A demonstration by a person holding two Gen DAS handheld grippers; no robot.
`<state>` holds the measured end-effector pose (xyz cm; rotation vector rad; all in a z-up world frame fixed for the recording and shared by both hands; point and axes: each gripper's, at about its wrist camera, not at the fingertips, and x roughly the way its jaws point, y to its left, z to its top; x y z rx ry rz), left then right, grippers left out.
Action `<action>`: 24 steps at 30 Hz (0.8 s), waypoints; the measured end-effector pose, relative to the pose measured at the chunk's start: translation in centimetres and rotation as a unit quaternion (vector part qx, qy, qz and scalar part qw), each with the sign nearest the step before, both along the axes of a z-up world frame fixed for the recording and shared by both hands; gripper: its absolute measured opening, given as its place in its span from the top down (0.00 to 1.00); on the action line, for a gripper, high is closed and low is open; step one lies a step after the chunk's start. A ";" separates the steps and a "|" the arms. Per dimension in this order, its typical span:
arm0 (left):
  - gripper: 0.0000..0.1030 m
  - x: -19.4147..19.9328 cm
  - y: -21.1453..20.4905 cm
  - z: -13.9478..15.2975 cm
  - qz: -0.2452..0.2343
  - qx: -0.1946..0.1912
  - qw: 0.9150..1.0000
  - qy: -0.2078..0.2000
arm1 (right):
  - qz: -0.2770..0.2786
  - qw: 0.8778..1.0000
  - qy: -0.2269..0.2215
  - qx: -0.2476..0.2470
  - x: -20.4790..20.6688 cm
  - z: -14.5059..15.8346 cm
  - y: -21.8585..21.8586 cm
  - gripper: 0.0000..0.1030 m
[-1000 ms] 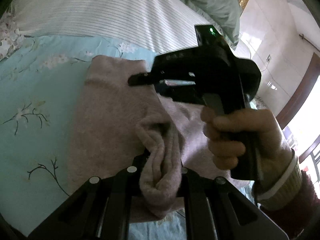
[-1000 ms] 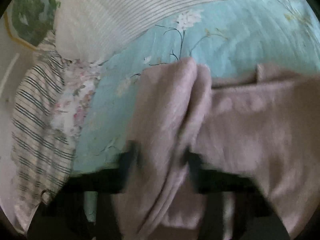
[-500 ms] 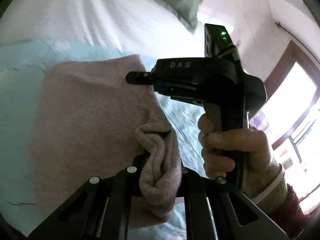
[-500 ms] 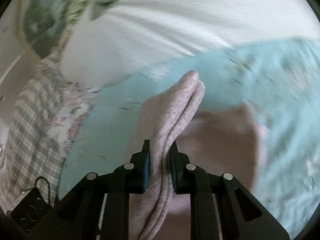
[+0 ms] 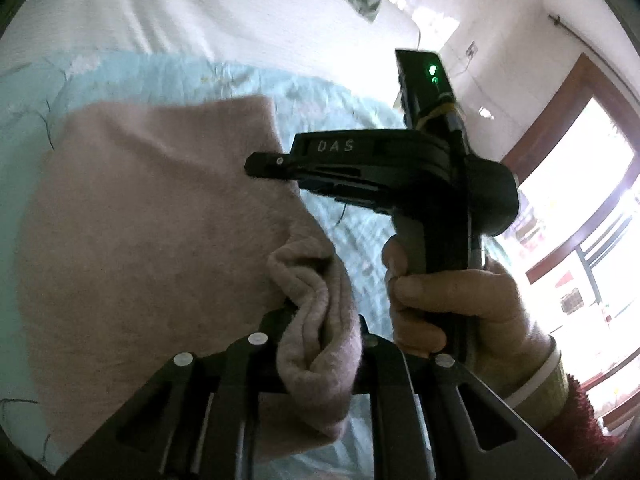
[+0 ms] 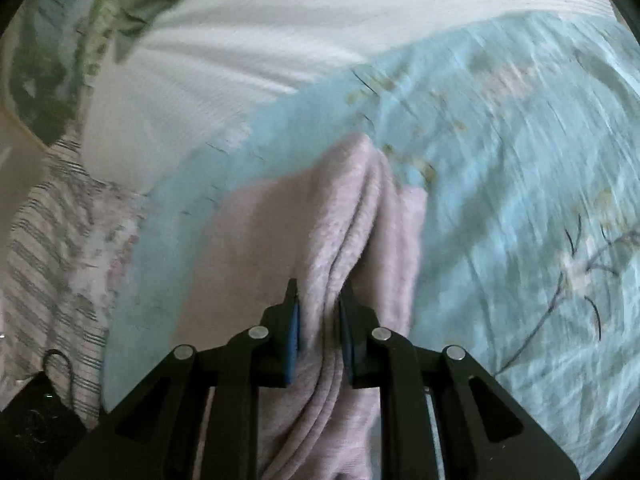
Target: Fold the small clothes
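I'm swinging the fuzzy pink knit garment (image 5: 152, 216) across the pale blue floral bedspread (image 6: 520, 168); my left claw (image 5: 320, 344), jaws just easing, and right claw (image 6: 318, 320) both pinch bunched edges, rest trailing toward twelve o'clock, fold underway.

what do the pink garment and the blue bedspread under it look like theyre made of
Pink garment: looks like a soft, thick knit or fleece, matte; its surface is fuzzy and it bunches into plump rolls where each gripper pinches it.
Blue bedspread: seems a thin, smooth woven cloth with a printed flower-and-branch pattern and fine creases, slightly sheeny. Blur leaves the exact fibre open.
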<state>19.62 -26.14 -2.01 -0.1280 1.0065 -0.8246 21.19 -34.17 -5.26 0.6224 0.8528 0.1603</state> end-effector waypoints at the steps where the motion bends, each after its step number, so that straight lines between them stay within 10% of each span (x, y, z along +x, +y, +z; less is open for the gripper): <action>1: 0.87 0.0 0.1 -0.4 -0.002 0.001 1.000 0.005 | -0.001 1.000 0.003 -0.005 -0.1 -0.4 0.0 0.82; 17: 0.75 -0.6 0.4 -2.1 -0.024 0.012 1.000 0.010 | -0.046 0.998 -0.001 -0.053 -2.3 -0.1 0.4 0.84; 24: 0.40 -1.9 4.9 -0.3 -0.012 -0.010 1.000 0.017 | -0.063 0.996 0.005 -0.055 -3.7 0.5 0.3 0.70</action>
